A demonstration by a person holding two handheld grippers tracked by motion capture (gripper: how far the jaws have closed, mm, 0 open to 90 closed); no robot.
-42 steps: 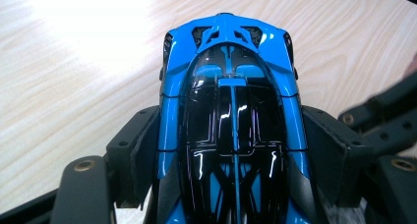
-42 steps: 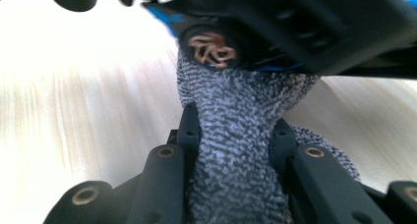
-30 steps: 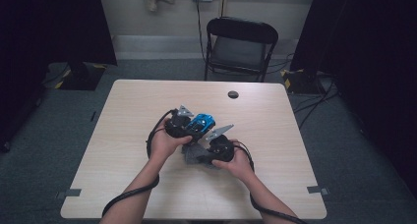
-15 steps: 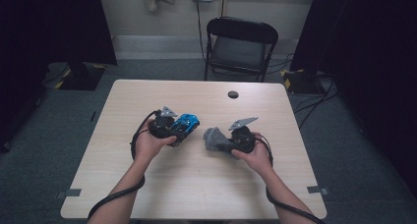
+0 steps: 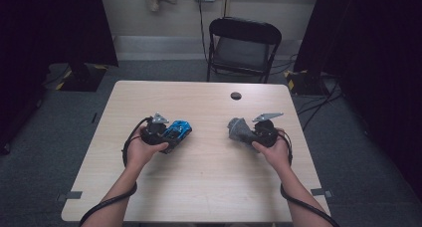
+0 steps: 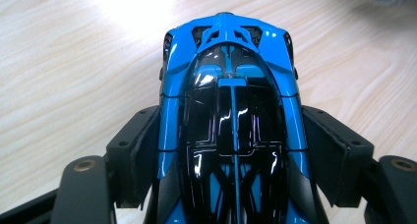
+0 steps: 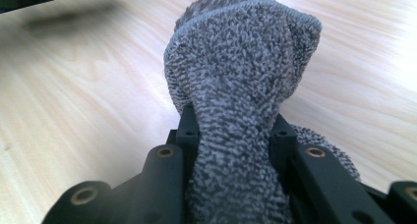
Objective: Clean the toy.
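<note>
Overhead, pale wood table (image 5: 199, 187), black chair (image 5: 244, 48) behind

table (image 5: 209, 187) light wood | black folding chair (image 5: 244, 45) behind | grey carpet floor (image 5: 45, 152) | dark curtains (image 5: 363, 43)

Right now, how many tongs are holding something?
2. The left tongs, left of the table's middle, grip a blue toy car by its sides. The right tongs, right of middle, pinch a grey cloth.

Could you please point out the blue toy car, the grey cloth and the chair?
Toy car (image 6: 231, 121): left gripper view, on its dark glossy roof.
Cloth (image 7: 241, 67): right gripper view, on its bunched upper fold.
Chair (image 5: 240, 50): high view, on its seat.
</note>
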